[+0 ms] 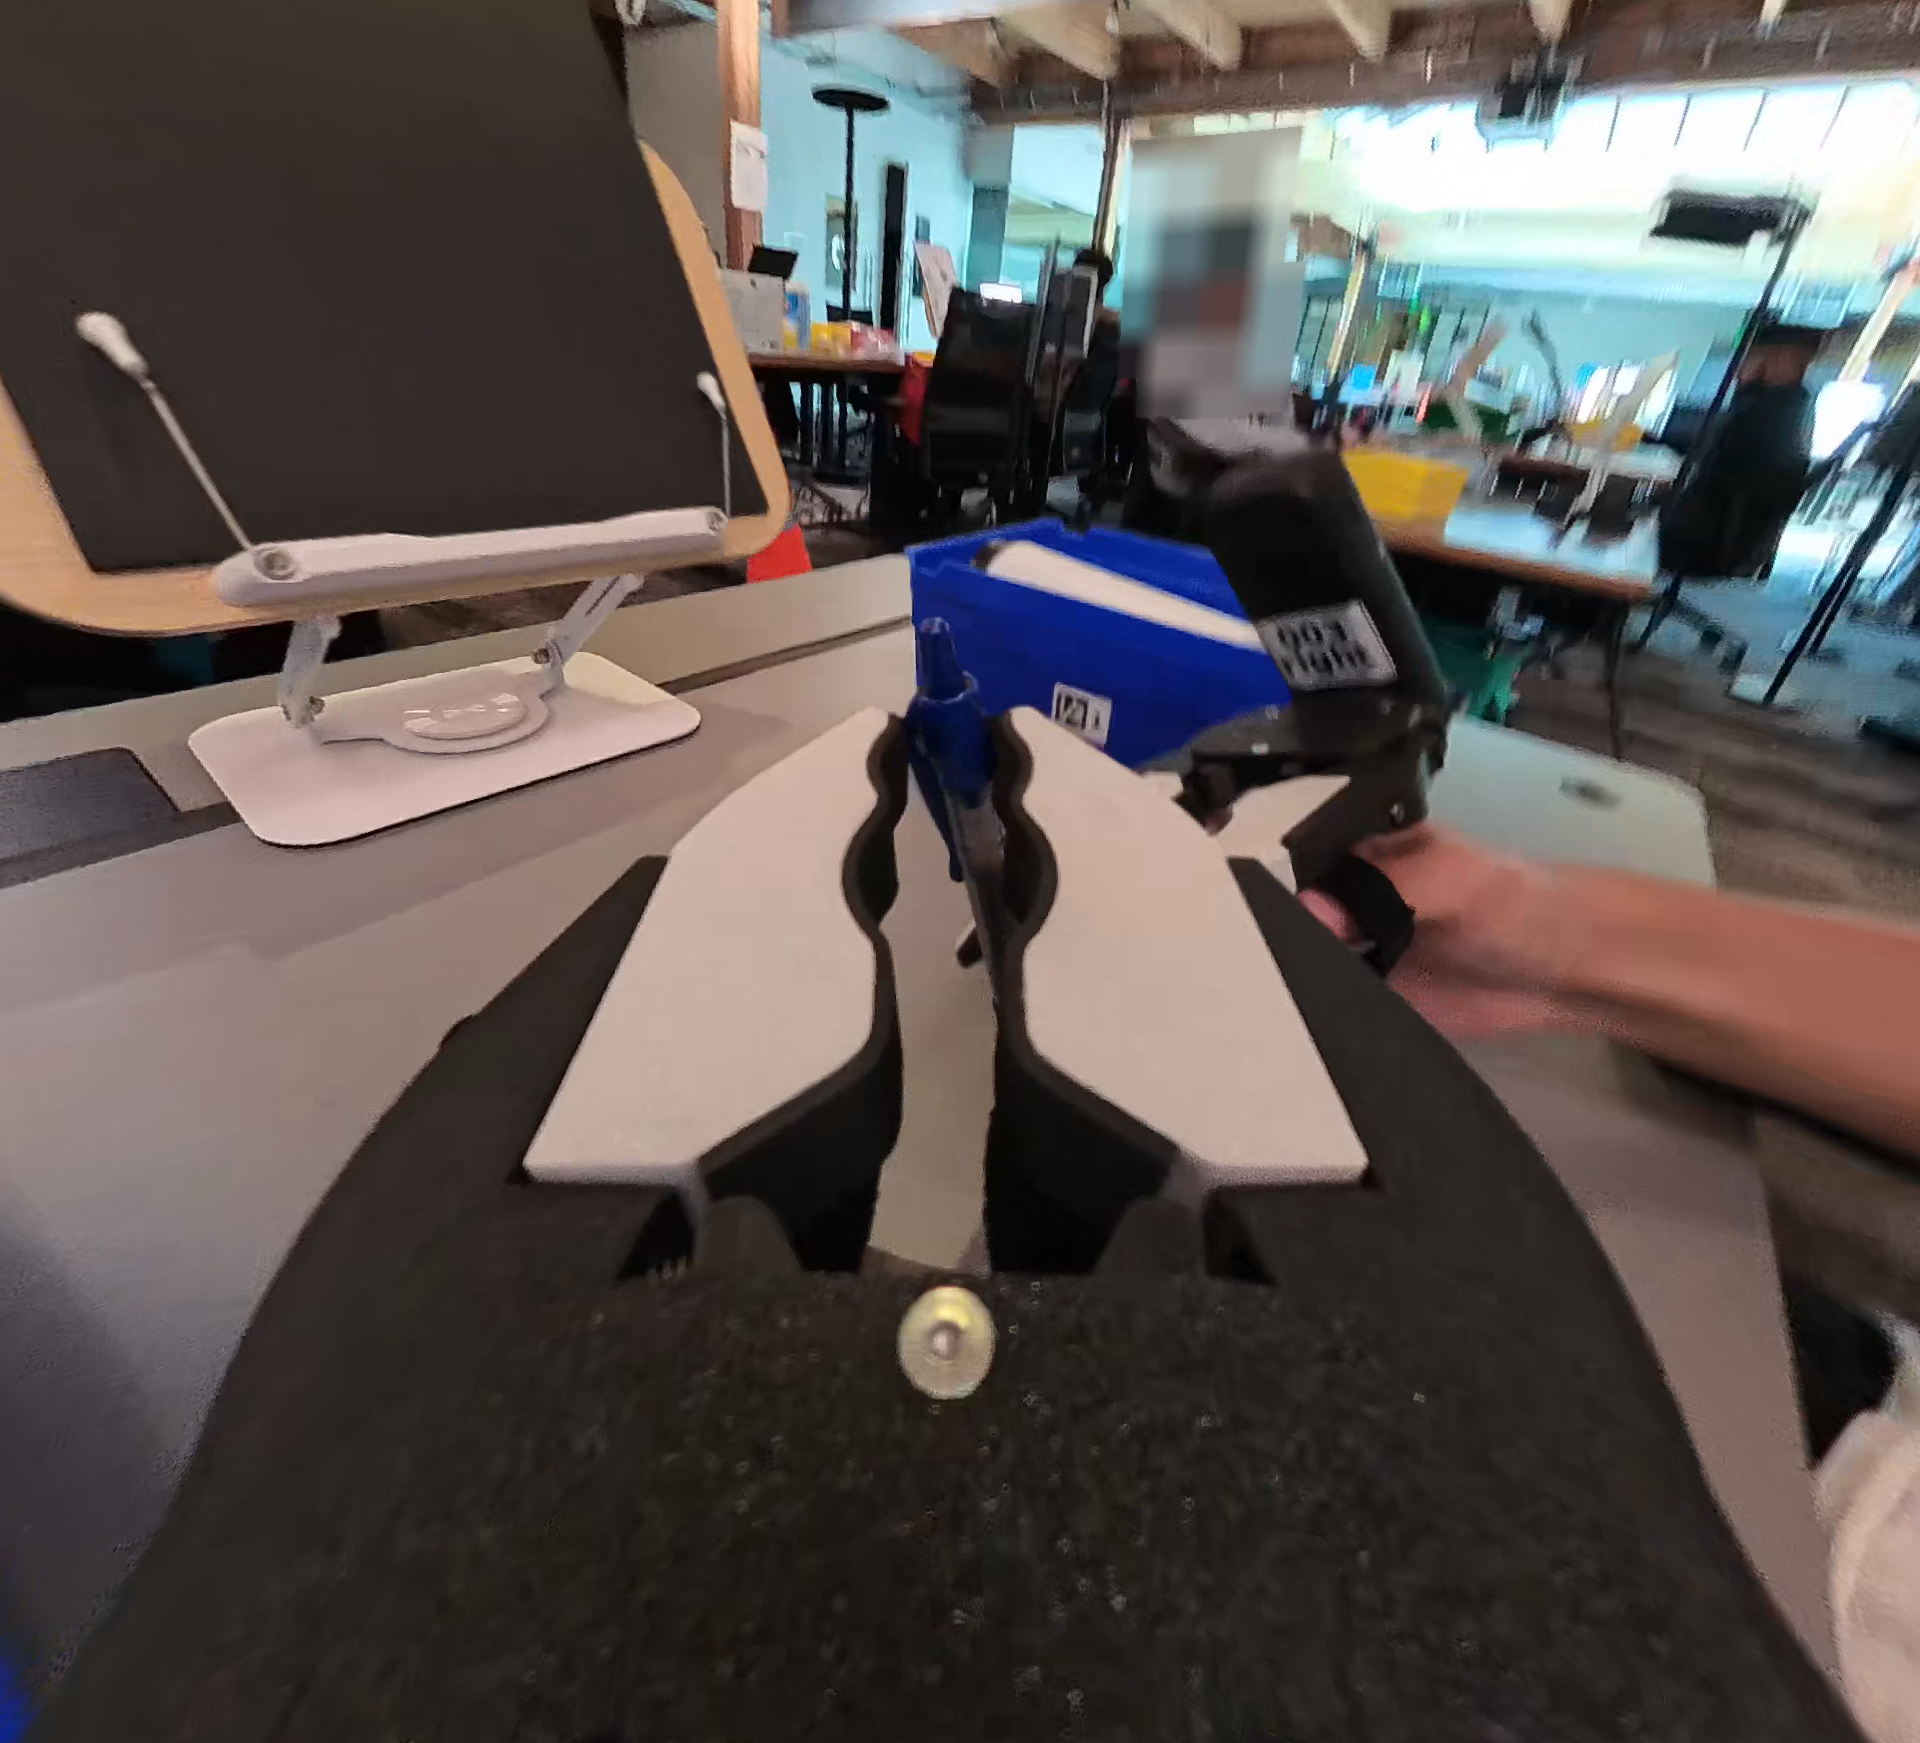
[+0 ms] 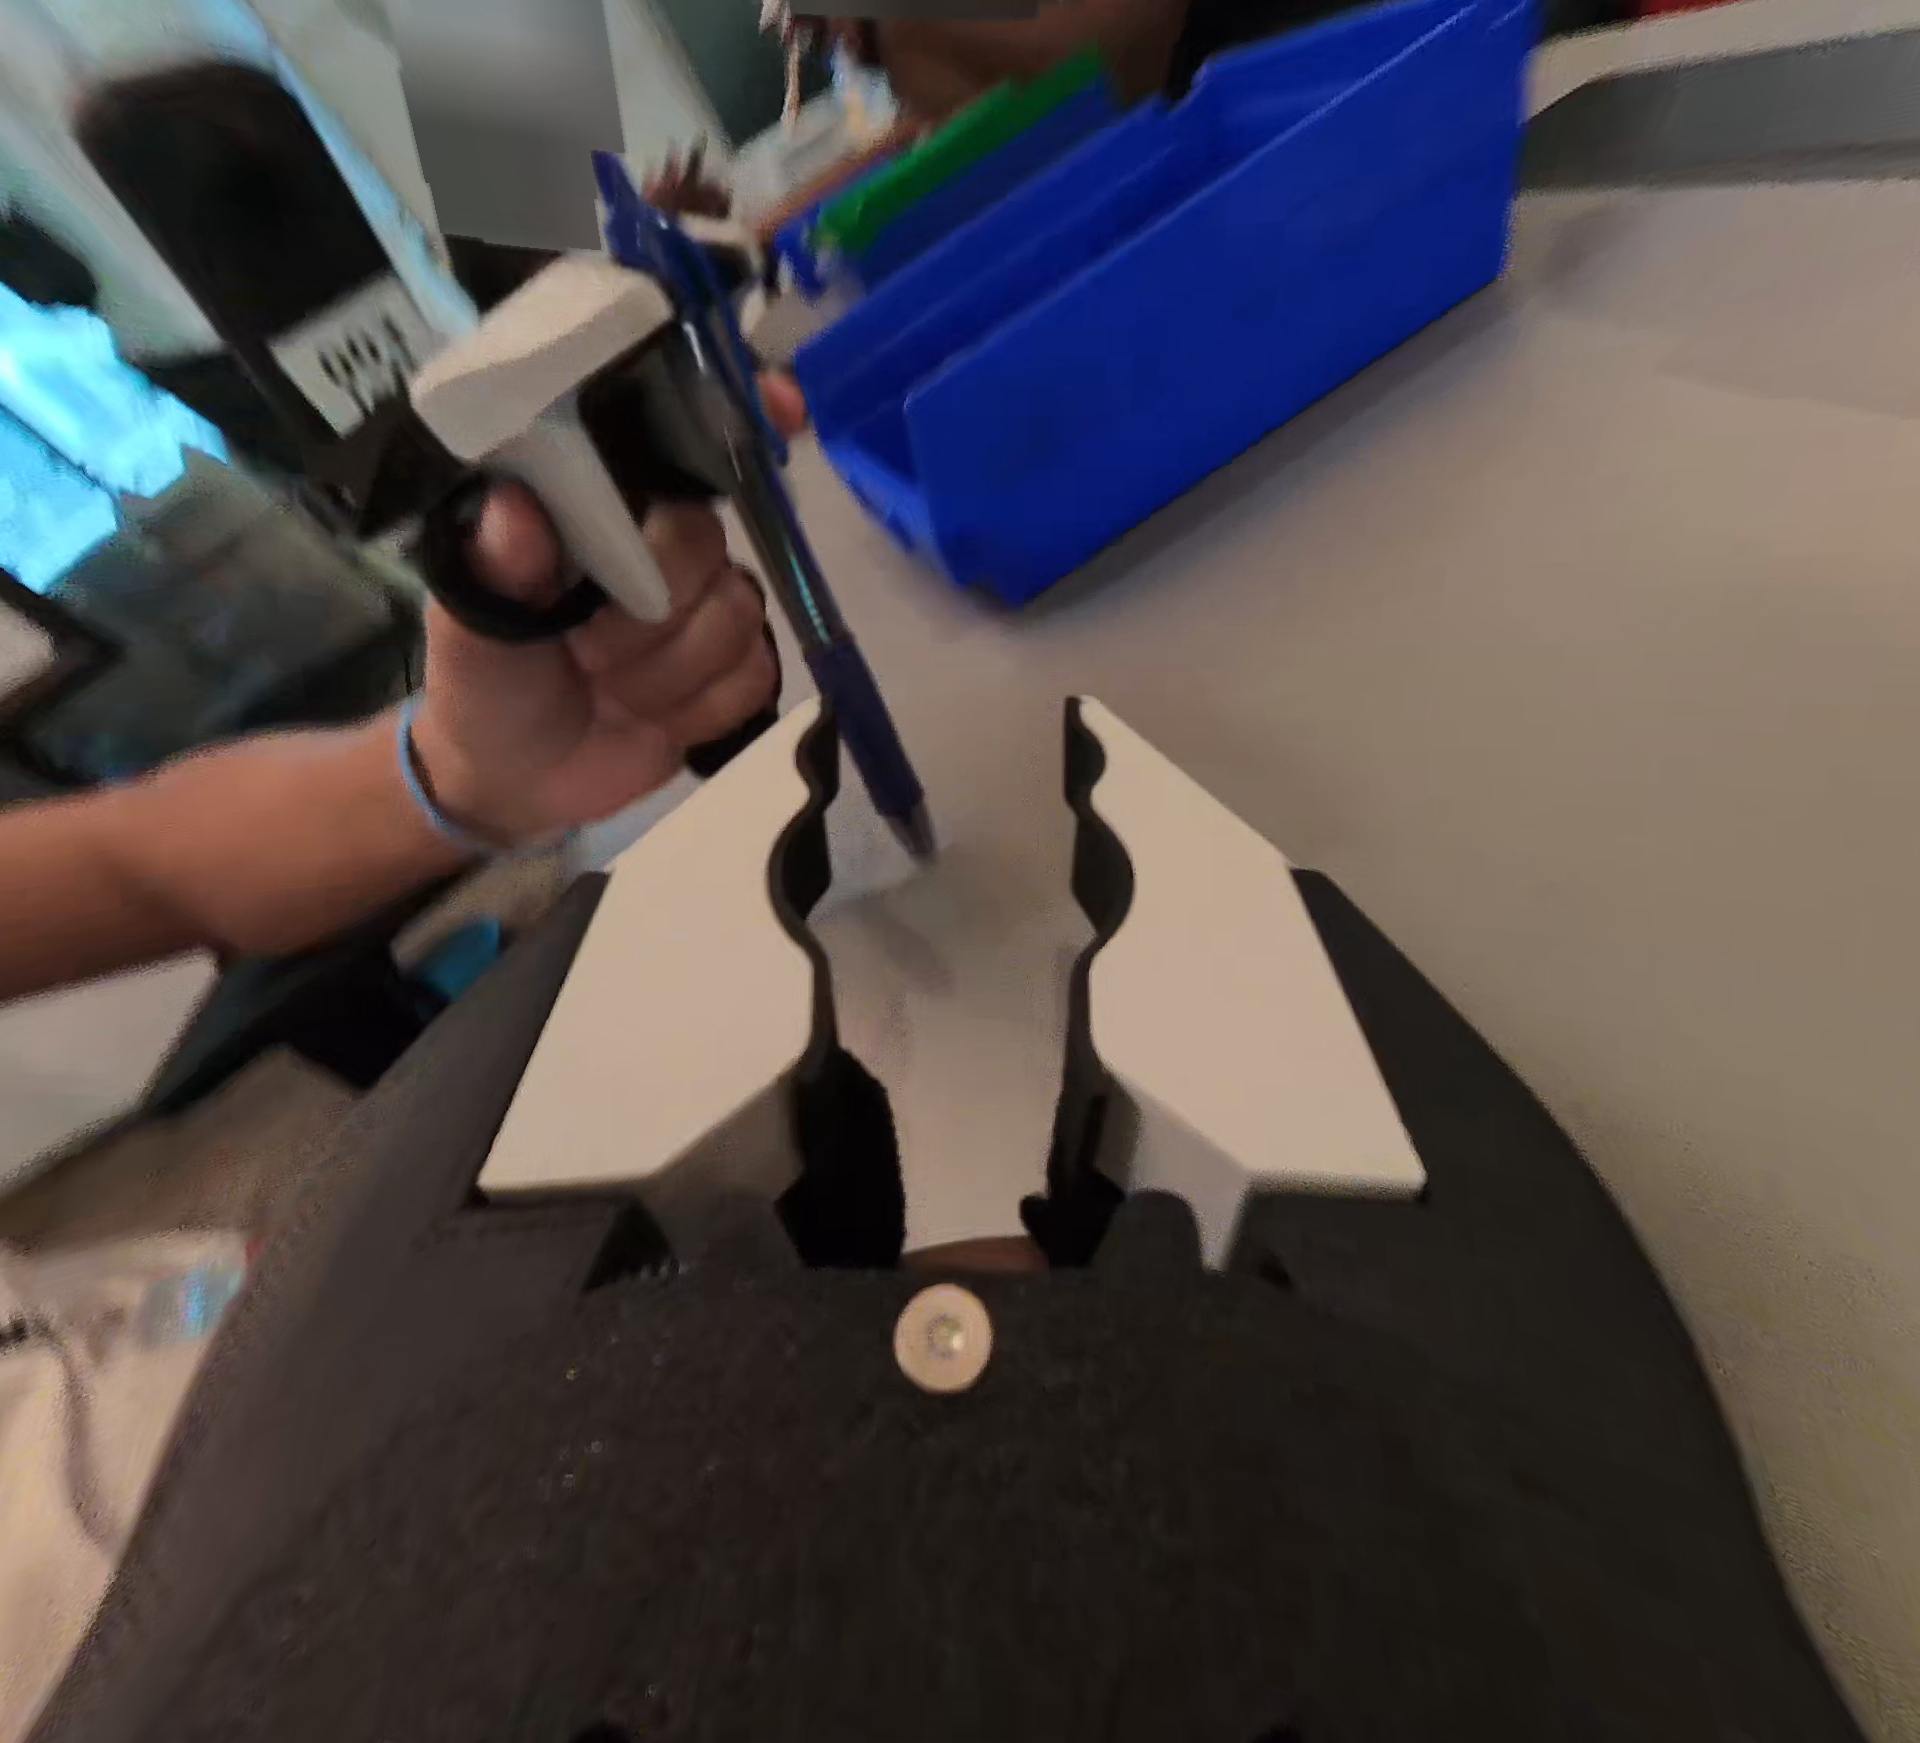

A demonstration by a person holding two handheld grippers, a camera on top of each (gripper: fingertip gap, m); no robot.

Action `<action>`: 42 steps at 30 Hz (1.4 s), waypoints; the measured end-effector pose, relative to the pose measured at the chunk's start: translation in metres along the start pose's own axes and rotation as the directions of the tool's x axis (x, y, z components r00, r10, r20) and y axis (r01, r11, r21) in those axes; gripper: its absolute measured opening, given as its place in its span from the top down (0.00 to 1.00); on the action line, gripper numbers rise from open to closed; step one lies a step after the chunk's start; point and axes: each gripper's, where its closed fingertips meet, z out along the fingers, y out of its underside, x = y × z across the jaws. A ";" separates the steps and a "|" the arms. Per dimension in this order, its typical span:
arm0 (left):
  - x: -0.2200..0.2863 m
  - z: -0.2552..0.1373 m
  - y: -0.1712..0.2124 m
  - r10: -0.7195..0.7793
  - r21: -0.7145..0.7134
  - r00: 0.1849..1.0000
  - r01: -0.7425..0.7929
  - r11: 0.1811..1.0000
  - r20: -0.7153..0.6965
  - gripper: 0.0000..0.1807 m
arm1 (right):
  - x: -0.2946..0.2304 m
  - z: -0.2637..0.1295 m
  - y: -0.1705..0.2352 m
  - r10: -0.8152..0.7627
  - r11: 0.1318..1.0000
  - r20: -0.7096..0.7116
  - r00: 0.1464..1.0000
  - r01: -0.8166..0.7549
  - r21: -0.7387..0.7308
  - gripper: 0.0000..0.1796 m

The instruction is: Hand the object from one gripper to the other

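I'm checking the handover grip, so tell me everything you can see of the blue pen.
The pen is a slim click pen with a dark blue, see-through plastic barrel, a blue clip and a blue grip near its tip. The left gripper is shut on its upper half, clip end up. It hangs tilted above the grey table, tip down, apparently touching nothing else, between the open fingers of the right gripper.

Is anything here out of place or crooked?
Nothing stands out. The pen is tilted, but only because the left gripper holds it by its upper end, tip down over the table. The right gripper is open. The blue bin sits flat.
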 end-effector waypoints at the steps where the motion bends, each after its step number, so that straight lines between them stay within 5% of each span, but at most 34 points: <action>1: -0.007 -0.004 -0.007 -0.070 0.040 0.998 0.069 0.997 0.005 0.92 | 0.003 -0.005 -0.009 0.069 0.995 -0.016 0.997 -0.068 0.077 0.73; 6: -0.039 -0.024 -0.039 -0.438 0.257 0.896 0.442 0.859 -0.078 0.92 | -0.023 -0.003 -0.026 0.387 0.829 0.189 0.903 -0.430 0.356 0.67; 10: -0.043 -0.029 -0.044 -0.537 0.310 0.832 0.551 0.775 -0.135 0.91 | -0.048 0.018 -0.034 0.441 0.677 0.401 0.803 -0.591 0.439 0.67; 14: -0.041 -0.028 -0.038 -0.553 0.315 0.822 0.564 0.763 -0.131 0.91 | -0.067 0.026 -0.041 0.412 0.625 0.544 0.731 -0.661 0.416 0.72; 36: -0.029 -0.021 -0.029 -0.500 0.279 0.855 0.518 0.809 -0.137 0.92 | -0.052 0.016 -0.040 0.437 0.621 0.539 0.720 -0.675 0.399 0.94; 42: -0.027 -0.019 -0.022 -0.430 0.232 0.895 0.447 0.864 -0.121 0.90 | -0.040 0.006 -0.045 0.355 0.771 0.366 0.860 -0.491 0.406 0.94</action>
